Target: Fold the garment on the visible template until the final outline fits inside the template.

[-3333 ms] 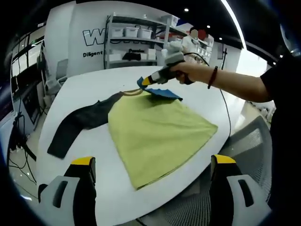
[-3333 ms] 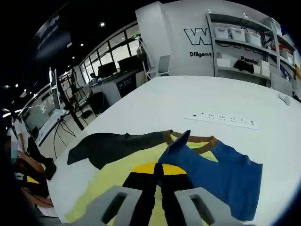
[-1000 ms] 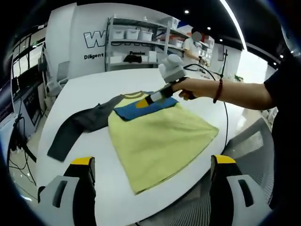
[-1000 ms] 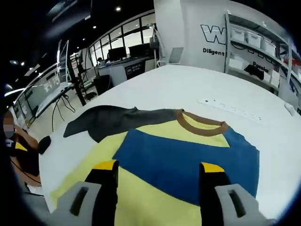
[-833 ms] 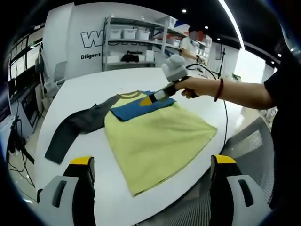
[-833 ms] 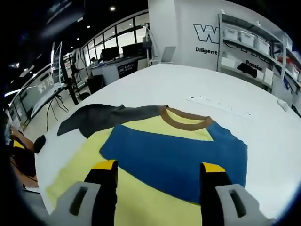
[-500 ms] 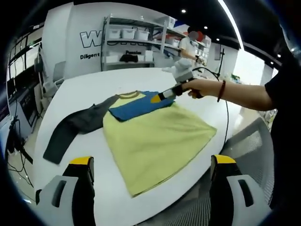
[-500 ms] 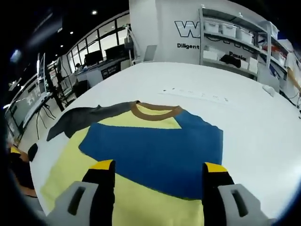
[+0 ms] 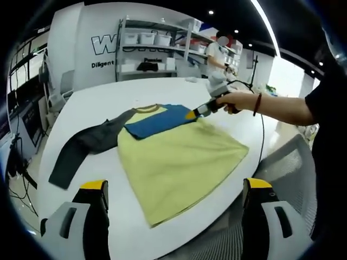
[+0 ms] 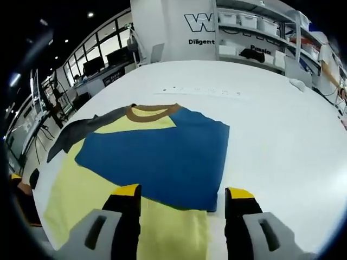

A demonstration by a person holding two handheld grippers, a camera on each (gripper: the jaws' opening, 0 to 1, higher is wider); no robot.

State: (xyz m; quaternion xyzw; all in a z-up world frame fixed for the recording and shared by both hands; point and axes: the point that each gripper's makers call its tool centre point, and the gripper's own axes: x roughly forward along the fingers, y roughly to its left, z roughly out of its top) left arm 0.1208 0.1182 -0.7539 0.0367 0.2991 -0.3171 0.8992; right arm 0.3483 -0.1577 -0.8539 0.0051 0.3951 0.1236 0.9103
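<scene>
Both claws stand wide apart with nothing between their jaws. From the left gripper view, the left claw (image 9: 173, 216) hangs back over the near edge of the white table (image 9: 103, 103), its two yellow-tipped jaws rising at the bottom corners, well short of the shirt (image 9: 179, 157). The right claw (image 9: 193, 114), held in a person's hand (image 9: 230, 101) at the end of an outstretched arm with a dark band at the wrist, reaches in from the right and sits just at the far right edge of the shirt, by the blue sleeve (image 9: 157, 120).

In the right gripper view, the right claw (image 10: 183, 216) hovers low over the cloth, its jaws spread to either side of the lower edge of the blue sleeve (image 10: 157, 157); whether the tips touch the fabric I cannot tell. That blue sleeve lies folded across the chest of the shirt (image 10: 81, 189), flat, covering the yellow below the brown collar (image 10: 152, 112). The other sleeve, dark grey (image 10: 81, 132), lies stretched straight out to the side on the table (image 10: 282, 146). The yellow body spreads out flat toward the near edge of the table.

Shelves (image 9: 157, 51) with white bins stand against the far wall, under large lettering. Another person (image 9: 219, 51) stands near them. A row of small marks (image 10: 200, 91) runs across the table beyond the collar. I cannot make out any template outline under the shirt.
</scene>
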